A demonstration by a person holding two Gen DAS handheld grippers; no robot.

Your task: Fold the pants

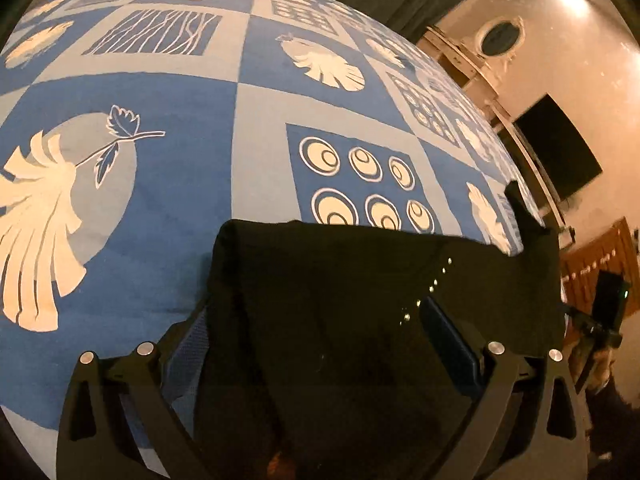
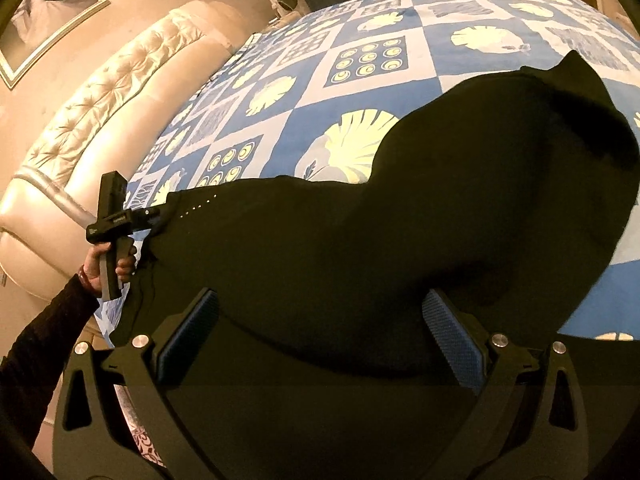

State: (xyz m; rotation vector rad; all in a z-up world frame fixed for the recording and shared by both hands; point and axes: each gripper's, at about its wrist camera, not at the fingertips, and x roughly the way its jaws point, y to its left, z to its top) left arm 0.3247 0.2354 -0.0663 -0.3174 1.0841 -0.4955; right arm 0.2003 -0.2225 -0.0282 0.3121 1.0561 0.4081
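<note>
Black pants [image 1: 340, 292] lie on a blue and white patterned bedspread [image 1: 168, 128], with small shiny studs along one side. My left gripper [image 1: 320, 344] is open with its blue pads on either side of the pants' near edge. In the right wrist view the pants [image 2: 420, 232] spread across the bed, one end bunched up at the far right [image 2: 576, 112]. My right gripper [image 2: 320, 332] is open, its pads [image 2: 452, 332] wide apart over the near edge of the cloth. The left gripper also shows in the right wrist view [image 2: 154, 216], at the pants' left end.
A tufted cream headboard [image 2: 100, 120] runs along the bed's left side in the right wrist view. A framed picture [image 2: 44, 4] hangs above it. In the left wrist view a dark screen [image 1: 560, 156] hangs on the wall and a wooden bed frame edge [image 1: 480, 80] shows.
</note>
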